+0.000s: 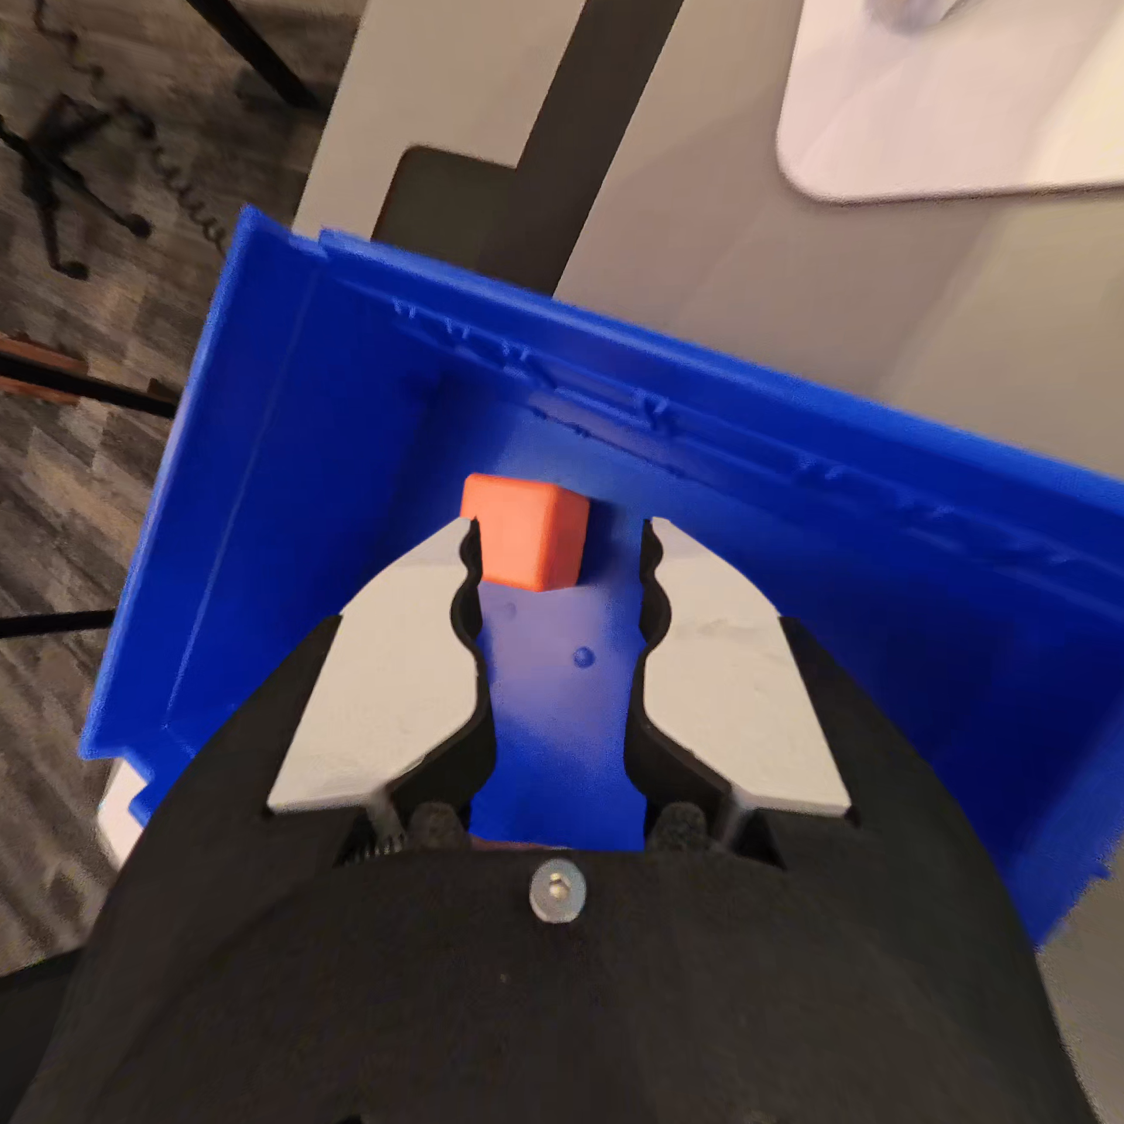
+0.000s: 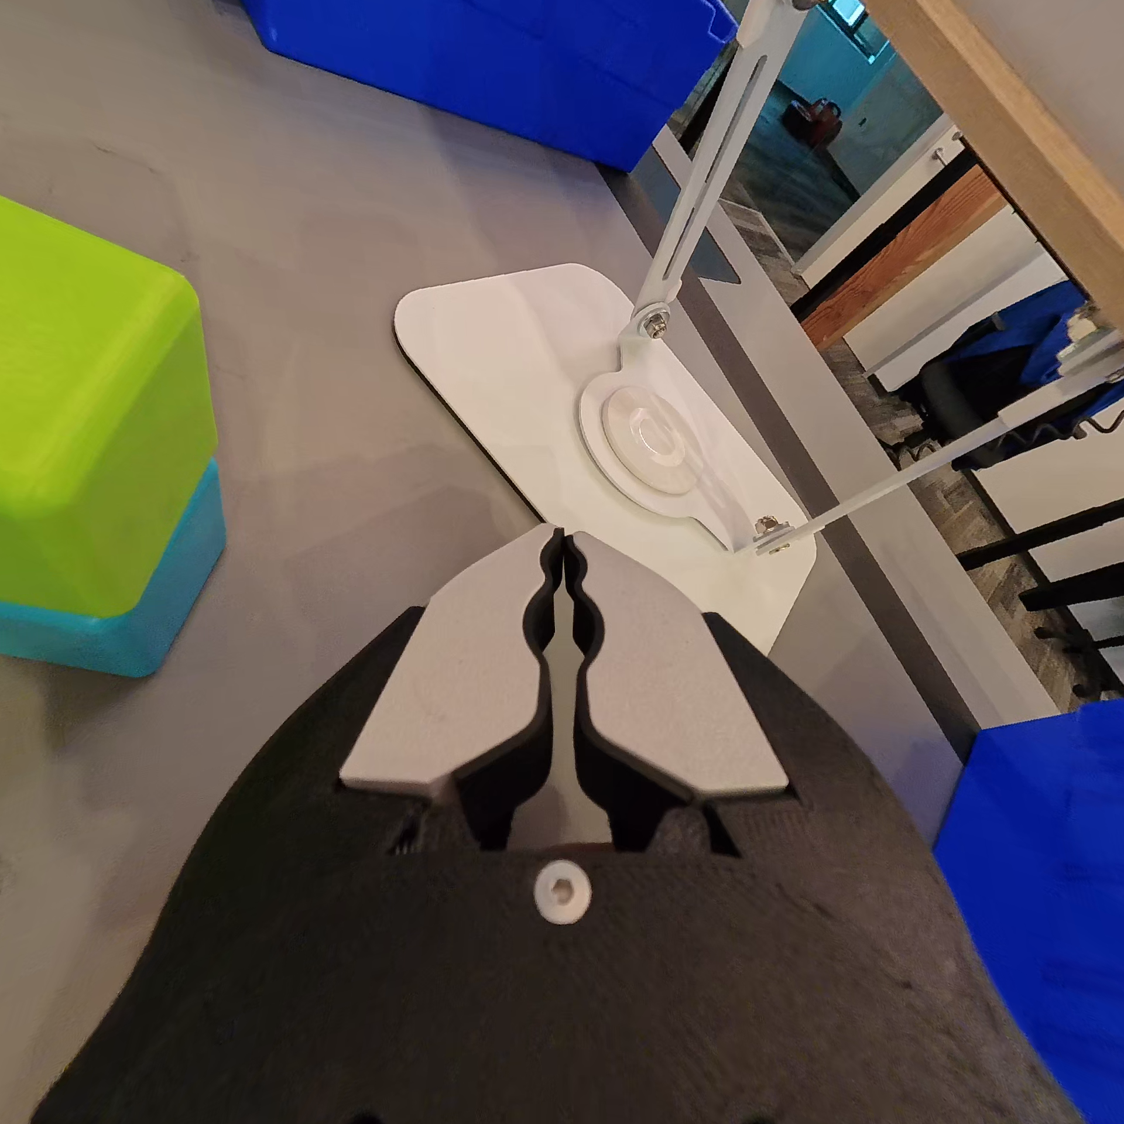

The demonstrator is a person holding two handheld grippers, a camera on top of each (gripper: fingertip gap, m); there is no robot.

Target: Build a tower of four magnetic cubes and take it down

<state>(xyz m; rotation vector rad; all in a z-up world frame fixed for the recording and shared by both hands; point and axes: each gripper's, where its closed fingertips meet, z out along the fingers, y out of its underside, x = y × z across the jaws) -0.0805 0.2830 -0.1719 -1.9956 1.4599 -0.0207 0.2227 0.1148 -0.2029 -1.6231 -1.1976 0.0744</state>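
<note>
The left claw point(image 1: 556, 529) hangs released inside the blue bin point(image 1: 340, 486), fingers spread either side of the orange cube point(image 1: 526, 532) near the bin's back wall, probably lining up a grasp. On the grey counter point(image 2: 340, 340) a green cube point(image 2: 91, 401) sits stacked on a teal cube point(image 2: 121, 632), a tower half built. The right claw point(image 2: 564, 538) is clenched on nothing, near the white stand base point(image 2: 517, 340) along the counter's edge, likely parked clear.

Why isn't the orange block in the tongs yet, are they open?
Open. The left tongs show a wide gap between their tips, and the orange block sits on the blue bin floor just beyond them.
</note>
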